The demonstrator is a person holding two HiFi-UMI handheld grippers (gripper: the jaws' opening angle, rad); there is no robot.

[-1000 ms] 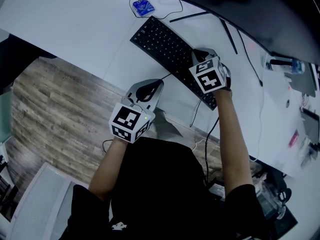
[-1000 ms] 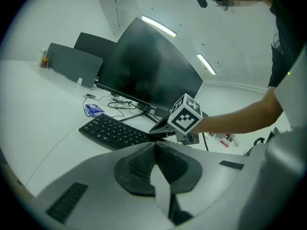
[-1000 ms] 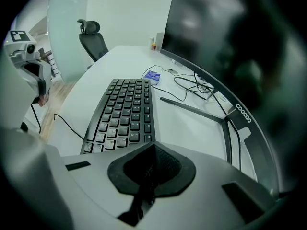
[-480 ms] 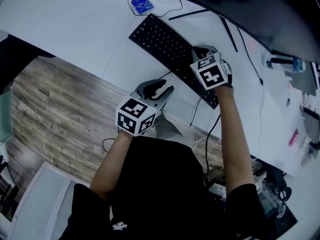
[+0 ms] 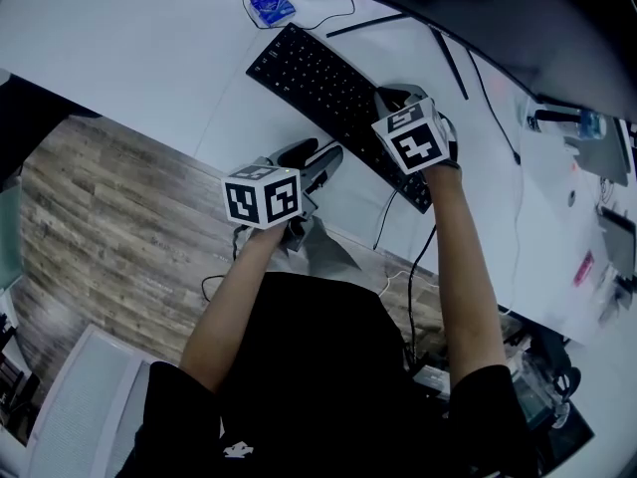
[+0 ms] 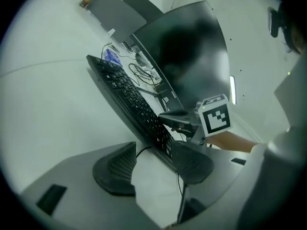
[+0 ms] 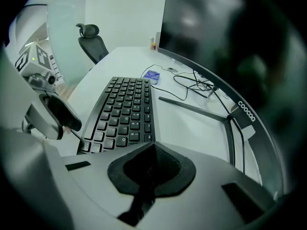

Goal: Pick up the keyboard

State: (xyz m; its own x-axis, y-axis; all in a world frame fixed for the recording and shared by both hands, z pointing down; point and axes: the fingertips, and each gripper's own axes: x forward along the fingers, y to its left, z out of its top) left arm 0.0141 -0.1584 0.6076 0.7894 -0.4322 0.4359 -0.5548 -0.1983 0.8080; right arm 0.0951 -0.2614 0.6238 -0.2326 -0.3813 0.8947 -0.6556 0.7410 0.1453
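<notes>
Closest to the person, at the desk's (image 5: 149, 38) near edge, the left hand-held gripper (image 5: 317, 153) points across the white top towards the keyboard (image 5: 318, 83). Its jaws have just been opening and now stand spread wide. In the left gripper view (image 6: 153, 157) only bare desk (image 6: 48, 114) and a thin black cable (image 6: 181, 195) lie between the pads, and neither pad presses on anything. The black keyboard (image 6: 129, 97) lies just ahead of the tips. Its near long edge runs in behind the right-hand pad, but I cannot tell whether they touch.

Further along, the right hand-held gripper (image 5: 390, 96) stands steeply over the keyboard's right end with its marker cube uppermost. In the right gripper view (image 7: 152, 152) its two pads are pressed together with nothing visible between them. The keyboard (image 7: 122, 111) stretches away from just beyond the tips, and its nearest keys are hidden under the jaws. I cannot tell whether the tips rest on it.

The keyboard lies flat and slantwise on the desk (image 7: 192, 123) between the two hand-held grippers, one at its near long edge and the other at its right end.

Past its far end sits a small blue packet (image 5: 271, 6), with loose cables beside it. Behind that, a thin black stand leg (image 7: 192, 107) reaches out from a curved dark monitor (image 7: 216, 42). Farthest off stands a black office chair (image 7: 93, 42).
</notes>
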